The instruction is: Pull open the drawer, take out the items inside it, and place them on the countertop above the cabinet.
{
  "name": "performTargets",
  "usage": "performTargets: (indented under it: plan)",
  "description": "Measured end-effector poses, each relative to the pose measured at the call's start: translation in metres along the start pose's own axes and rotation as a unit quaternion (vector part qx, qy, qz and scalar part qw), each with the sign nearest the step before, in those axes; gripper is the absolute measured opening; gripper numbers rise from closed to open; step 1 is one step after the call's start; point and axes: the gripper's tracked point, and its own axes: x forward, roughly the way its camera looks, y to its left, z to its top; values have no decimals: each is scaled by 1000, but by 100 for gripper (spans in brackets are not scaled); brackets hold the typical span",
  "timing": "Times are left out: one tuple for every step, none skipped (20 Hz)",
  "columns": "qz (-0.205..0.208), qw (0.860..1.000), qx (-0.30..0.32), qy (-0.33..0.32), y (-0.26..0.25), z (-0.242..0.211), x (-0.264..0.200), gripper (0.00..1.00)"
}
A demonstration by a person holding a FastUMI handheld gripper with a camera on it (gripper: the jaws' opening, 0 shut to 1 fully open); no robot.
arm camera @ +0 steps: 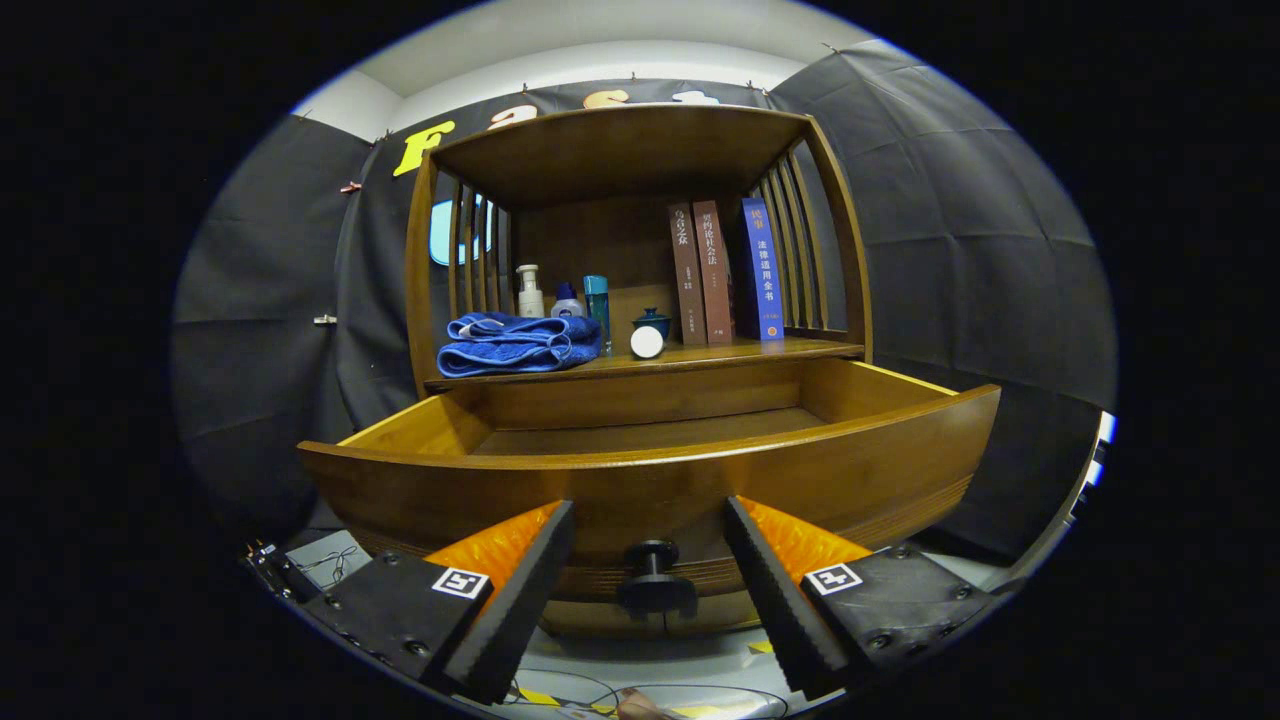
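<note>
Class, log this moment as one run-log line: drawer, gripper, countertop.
drawer: pulled open | gripper: open, fingers either side of knob, not touching | countertop: blue towel, bottles, books

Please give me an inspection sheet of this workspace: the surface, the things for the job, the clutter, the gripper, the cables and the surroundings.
Surface: wooden countertop above the drawer, under a slatted shelf frame.
Job's things: drawer pulled open; the part of its floor that shows is bare; knob on its front.
Clutter: folded blue towel, three bottles, small dark jar, white round object, three upright books, all on the countertop.
Gripper: gripper open, fingers either side of the knob, not touching it.
Cables: thin wires on the floor below the drawer.
Surroundings: black cloth wall, pale ceiling.
</note>
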Motion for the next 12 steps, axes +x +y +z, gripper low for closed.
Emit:
performTargets:
  plan:
    - [-1,1000,-1,0,1,1,8,99]
    - [-2,1000,-2,-2,1,3,15,99]
    - [-3,1000,-2,-3,2,4,23,99]
    - [-3,1000,-1,-6,3,8,31,99]
    - [-4,1000,-2,-10,3,12,38,99]
    - [-5,1000,-4,-14,4,12,47,99]
    - [-6,1000,-4,-13,4,15,56,99]
    - [-6,1000,-3,-14,5,16,66,99]
    - [-7,1000,-4,-14,6,17,73,99]
    - [-7,1000,-4,-16,5,18,82,99]
    - [-7,1000,-2,-18,5,19,90,99]
    - [-7,1000,-2,-20,6,21,99,99]
